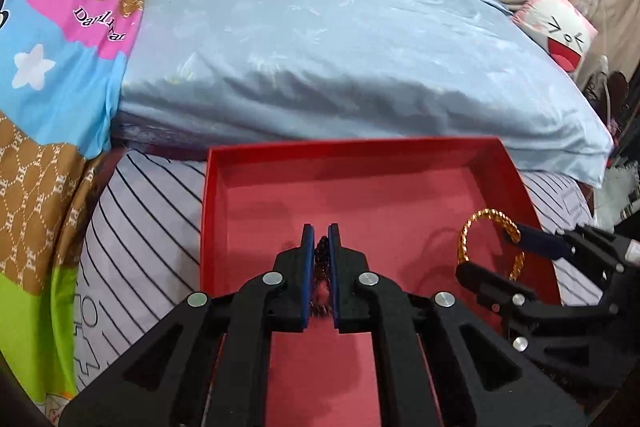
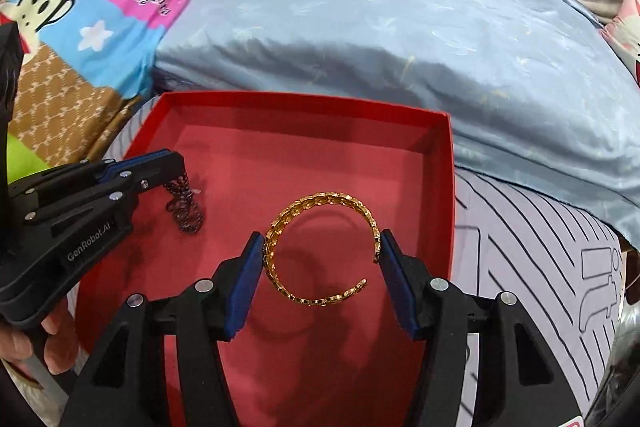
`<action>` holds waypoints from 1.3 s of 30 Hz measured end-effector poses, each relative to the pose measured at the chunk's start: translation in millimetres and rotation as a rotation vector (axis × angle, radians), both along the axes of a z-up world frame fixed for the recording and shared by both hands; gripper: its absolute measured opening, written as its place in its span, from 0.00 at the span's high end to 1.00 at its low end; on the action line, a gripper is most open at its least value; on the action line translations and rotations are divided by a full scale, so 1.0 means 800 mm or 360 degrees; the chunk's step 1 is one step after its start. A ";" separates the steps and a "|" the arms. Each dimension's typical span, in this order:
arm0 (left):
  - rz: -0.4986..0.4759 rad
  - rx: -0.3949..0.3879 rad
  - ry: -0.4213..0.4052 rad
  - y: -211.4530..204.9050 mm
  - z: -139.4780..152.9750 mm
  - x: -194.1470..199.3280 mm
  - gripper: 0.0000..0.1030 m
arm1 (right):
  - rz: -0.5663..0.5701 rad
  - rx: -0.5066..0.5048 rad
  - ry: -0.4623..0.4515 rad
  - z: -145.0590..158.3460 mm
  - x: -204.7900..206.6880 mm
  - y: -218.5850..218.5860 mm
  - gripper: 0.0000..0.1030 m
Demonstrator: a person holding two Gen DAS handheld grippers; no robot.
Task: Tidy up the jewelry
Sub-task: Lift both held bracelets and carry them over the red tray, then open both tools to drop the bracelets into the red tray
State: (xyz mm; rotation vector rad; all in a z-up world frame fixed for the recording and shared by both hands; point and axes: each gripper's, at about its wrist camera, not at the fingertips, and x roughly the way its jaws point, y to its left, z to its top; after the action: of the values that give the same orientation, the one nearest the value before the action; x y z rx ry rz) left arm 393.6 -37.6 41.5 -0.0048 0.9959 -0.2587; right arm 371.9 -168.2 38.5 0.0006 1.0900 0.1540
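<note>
Over the red box (image 2: 440, 187) on the bed, the left gripper (image 1: 321, 231) pinches a dark beaded bracelet (image 2: 185, 205) that dangles to the floor of the box. The right gripper (image 2: 322, 251) clasps a gold bangle (image 2: 316, 203) between its fingers (image 2: 246, 279).

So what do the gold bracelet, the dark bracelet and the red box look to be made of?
Gold bracelet: looks like polished gold-toned metal, with flat glinting links, held in the right gripper.
Dark bracelet: small dark glossy beads, material unclear, hanging from the left gripper.
Red box: probably matte cardboard, with thin straight walls.
</note>
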 end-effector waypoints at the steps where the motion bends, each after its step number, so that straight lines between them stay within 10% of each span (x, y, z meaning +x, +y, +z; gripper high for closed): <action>1: 0.0006 -0.0009 -0.0009 0.000 0.000 0.005 0.92 | -0.0007 0.0000 -0.0010 -0.001 0.003 -0.001 0.45; 9: 0.0173 -0.0079 -0.0125 0.028 0.020 0.016 0.60 | -0.0063 -0.0026 -0.0177 0.019 0.000 -0.003 0.34; 27: 0.0122 0.0011 -0.0368 0.042 0.100 -0.161 0.48 | -0.0082 0.0019 -0.0399 0.090 -0.185 -0.027 0.34; 39: 0.0118 0.0058 -0.0290 0.049 0.067 -0.298 0.47 | -0.0086 0.0009 -0.0305 0.059 -0.326 -0.021 0.34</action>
State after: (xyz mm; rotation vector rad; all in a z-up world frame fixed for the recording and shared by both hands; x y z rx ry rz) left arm 155.5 1.6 95.5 0.0147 0.8170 -0.1699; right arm 110.9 -184.8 85.6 0.0201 0.8972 0.1060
